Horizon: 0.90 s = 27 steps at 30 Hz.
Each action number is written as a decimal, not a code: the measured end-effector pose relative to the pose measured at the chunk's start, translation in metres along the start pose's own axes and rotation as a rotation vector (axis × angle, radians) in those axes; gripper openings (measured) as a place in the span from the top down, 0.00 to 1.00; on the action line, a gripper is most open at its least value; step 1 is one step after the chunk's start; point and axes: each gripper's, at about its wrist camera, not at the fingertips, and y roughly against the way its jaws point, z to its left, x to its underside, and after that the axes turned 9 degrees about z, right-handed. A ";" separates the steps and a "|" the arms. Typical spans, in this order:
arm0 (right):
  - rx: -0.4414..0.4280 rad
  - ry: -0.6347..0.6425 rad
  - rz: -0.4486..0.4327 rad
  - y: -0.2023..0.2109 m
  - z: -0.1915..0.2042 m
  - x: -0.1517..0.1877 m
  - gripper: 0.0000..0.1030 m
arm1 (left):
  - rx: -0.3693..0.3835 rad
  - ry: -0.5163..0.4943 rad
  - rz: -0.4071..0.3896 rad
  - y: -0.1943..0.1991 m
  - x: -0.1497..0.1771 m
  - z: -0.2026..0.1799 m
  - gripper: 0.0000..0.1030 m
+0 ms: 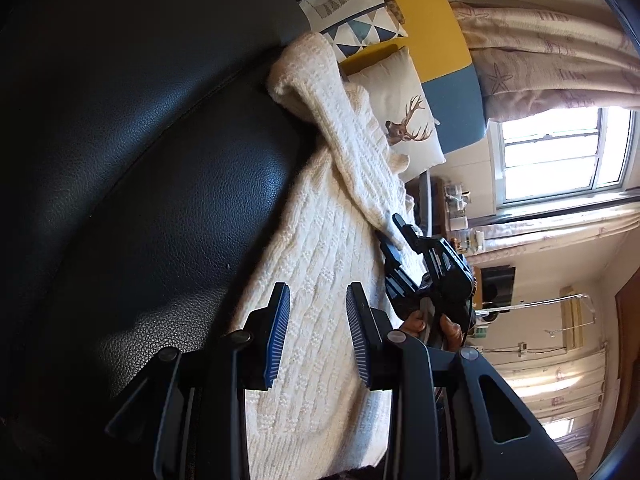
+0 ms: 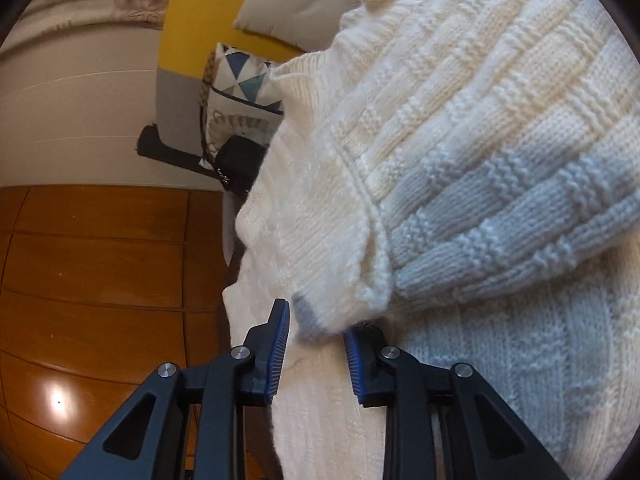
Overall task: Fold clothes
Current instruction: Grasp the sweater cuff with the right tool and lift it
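The left gripper (image 1: 318, 332) has its jaws apart, the blue pads clear of the knit with nothing between them; it hangs over the lower part of the sweater (image 1: 320, 264). The right gripper (image 2: 316, 350) has its jaws part open with the tip of the cuff (image 2: 320, 312) lying between the pads; whether the pads press on it cannot be told. In the left wrist view this same gripper (image 1: 394, 236) sits at centre right of the frame, a hand (image 1: 432, 326) below it, with the end of the sleeve (image 1: 352, 132) at its fingers.

The sweater, cream cable knit, lies on a black leather seat (image 1: 140, 160) and runs from the bottom centre of the left view up toward the upper middle. The sleeve is folded across the body, from the upper middle down to centre right. Behind it stand a deer cushion (image 1: 404, 112) and a triangle cushion (image 1: 360, 32). A wooden floor (image 2: 100, 272) fills the left of the right wrist view.
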 end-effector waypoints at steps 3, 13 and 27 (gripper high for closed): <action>0.029 -0.024 -0.059 0.007 0.003 -0.002 0.74 | 0.008 -0.007 0.001 0.001 0.002 0.000 0.69; 0.298 0.133 -0.136 0.019 0.029 0.011 0.94 | 0.025 -0.018 -0.006 0.005 0.005 -0.004 0.69; 0.294 0.418 -0.112 0.017 0.161 -0.002 0.94 | 0.169 -0.034 -0.037 -0.009 -0.046 -0.034 0.69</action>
